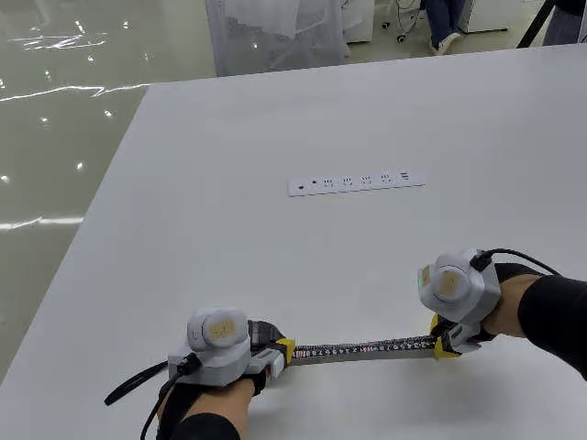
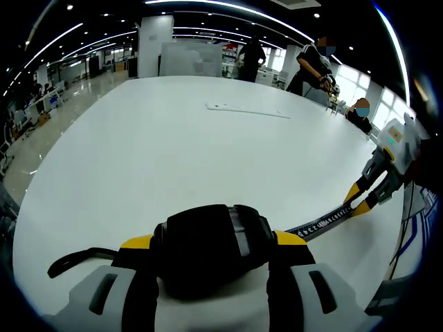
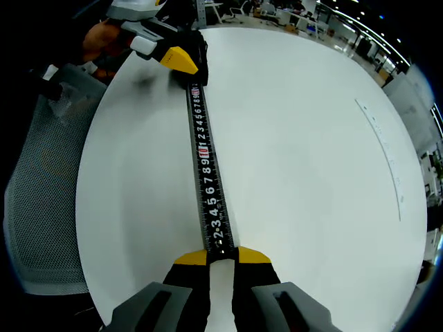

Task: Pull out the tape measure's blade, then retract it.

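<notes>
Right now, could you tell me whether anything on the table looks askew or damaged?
Nothing stands out. The blade runs straight from the case in the left hand-held gripper to the right hand-held gripper; the power strip lies flat.

The black rounded tape measure case (image 2: 208, 249) is rendered in glossy plastic (highlights are caught on it); its dark numbered blade (image 3: 206, 173) is seen matt. The wide white tabletop (image 1: 275, 257) is finished smooth and matt.

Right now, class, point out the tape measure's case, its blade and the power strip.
tape measure case (image 2: 211, 249), left gripper view, black body.
blade (image 3: 208, 187), right gripper view, numbered middle.
power strip (image 1: 357, 181), head view, centre.
</notes>
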The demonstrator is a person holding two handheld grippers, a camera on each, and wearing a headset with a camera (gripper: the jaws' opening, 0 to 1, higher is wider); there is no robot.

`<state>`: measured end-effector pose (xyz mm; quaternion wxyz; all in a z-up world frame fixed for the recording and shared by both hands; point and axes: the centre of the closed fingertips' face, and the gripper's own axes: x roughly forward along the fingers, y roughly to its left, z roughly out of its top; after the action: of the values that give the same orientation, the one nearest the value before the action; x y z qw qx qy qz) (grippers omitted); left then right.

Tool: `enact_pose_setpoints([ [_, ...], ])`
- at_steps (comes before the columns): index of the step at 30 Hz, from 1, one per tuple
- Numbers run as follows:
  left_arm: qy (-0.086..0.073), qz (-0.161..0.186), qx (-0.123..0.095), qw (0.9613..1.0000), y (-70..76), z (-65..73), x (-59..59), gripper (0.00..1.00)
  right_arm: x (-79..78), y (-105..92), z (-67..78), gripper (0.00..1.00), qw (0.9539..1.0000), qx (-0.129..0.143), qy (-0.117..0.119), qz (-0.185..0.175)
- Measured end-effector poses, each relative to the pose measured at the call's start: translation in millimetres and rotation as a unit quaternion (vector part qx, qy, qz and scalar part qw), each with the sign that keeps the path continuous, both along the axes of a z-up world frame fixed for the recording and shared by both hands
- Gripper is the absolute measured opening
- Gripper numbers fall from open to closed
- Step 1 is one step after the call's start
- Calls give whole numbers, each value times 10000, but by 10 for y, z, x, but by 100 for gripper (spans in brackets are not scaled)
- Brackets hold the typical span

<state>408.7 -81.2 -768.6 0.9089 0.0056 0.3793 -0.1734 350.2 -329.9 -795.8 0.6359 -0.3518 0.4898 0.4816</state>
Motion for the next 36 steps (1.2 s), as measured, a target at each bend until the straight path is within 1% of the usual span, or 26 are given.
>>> enact_pose_setpoints([
  [12,2,10,-8,10000,2,3,-8,59,10,39,5,6,10000,41,3,-25],
  [17,8,7,-10,10000,1,4,-4,59,11,51,10,6,9999,78,-11,-86],
  [23,10,5,-7,10000,0,1,-3,59,11,73,11,6,10000,25,-14,-55],
  [28,-2,10,4,10000,0,-1,-5,59,13,85,8,6,9999,51,-24,-91],
  [36,22,4,11,10000,2,-1,-10,59,18,107,10,6,9999,43,-11,-105],
])
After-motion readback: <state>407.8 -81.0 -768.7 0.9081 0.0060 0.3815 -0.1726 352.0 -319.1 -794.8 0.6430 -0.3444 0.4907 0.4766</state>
